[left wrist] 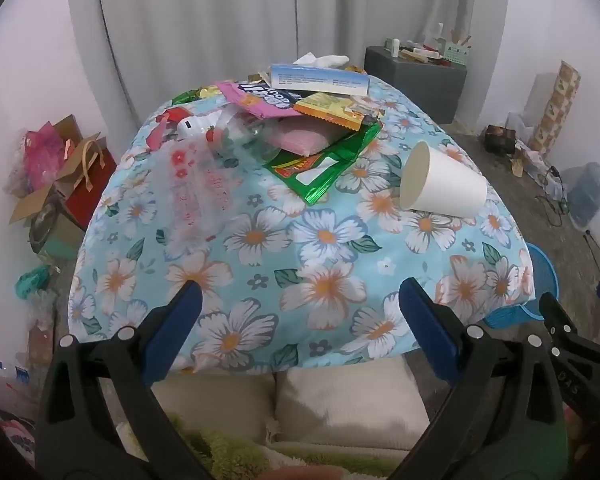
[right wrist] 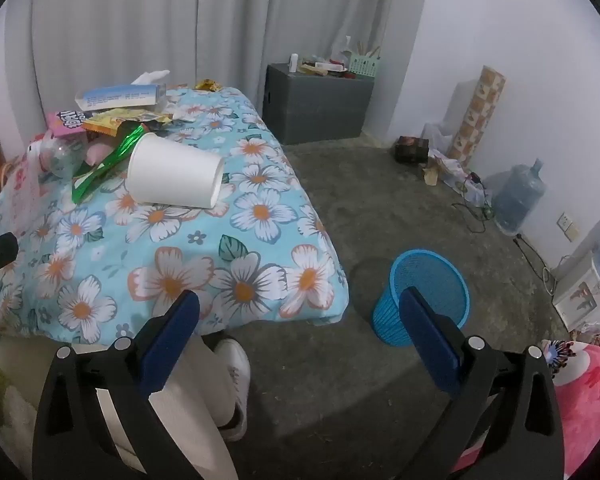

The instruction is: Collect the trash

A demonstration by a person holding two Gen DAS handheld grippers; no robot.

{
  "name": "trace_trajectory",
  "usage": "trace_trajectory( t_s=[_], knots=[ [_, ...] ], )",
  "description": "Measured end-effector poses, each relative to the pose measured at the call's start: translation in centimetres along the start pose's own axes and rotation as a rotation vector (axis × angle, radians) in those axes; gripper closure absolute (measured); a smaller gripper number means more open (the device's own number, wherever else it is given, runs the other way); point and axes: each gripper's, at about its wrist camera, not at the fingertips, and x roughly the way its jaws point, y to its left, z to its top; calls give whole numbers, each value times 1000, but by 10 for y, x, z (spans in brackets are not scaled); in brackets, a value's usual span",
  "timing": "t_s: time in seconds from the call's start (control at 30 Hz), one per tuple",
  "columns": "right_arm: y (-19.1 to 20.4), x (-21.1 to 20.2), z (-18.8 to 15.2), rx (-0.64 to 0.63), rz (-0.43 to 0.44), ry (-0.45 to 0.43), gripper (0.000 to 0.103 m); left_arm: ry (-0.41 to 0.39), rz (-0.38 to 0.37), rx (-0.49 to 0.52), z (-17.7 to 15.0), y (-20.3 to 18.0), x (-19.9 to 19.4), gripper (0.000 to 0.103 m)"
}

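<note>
Left hand-held gripper (left wrist: 300, 332) jaws spread wide, nothing between them, hovering over the near edge of the bench (left wrist: 332, 240) with its floral cloth. Right hand-held gripper (right wrist: 300, 340) likewise wide open and empty, off the bench's right corner. White paper cup (left wrist: 442, 184) lies tipped on its side on the cloth. Behind it: green foil wrapper (left wrist: 328, 160), orange wrapper (left wrist: 332, 112), pink packet (left wrist: 260, 100), clear plastic bottle (left wrist: 236, 136), blue-white box (left wrist: 320, 78). Blue mesh wastebasket (right wrist: 424, 300) stands on the floor, right of the bench.
</note>
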Motion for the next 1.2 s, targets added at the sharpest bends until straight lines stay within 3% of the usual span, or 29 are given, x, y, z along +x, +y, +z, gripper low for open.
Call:
trace_trajectory(
  t_s=[0.37,1.2],
  knots=[
    [-15,-2,-1,32,-16,-9,6,9,-4,-7,1,0,0,8],
    [-6,-4,4,22,-13,-19,6,30,8,-23,-2,8,6,9]
  ],
)
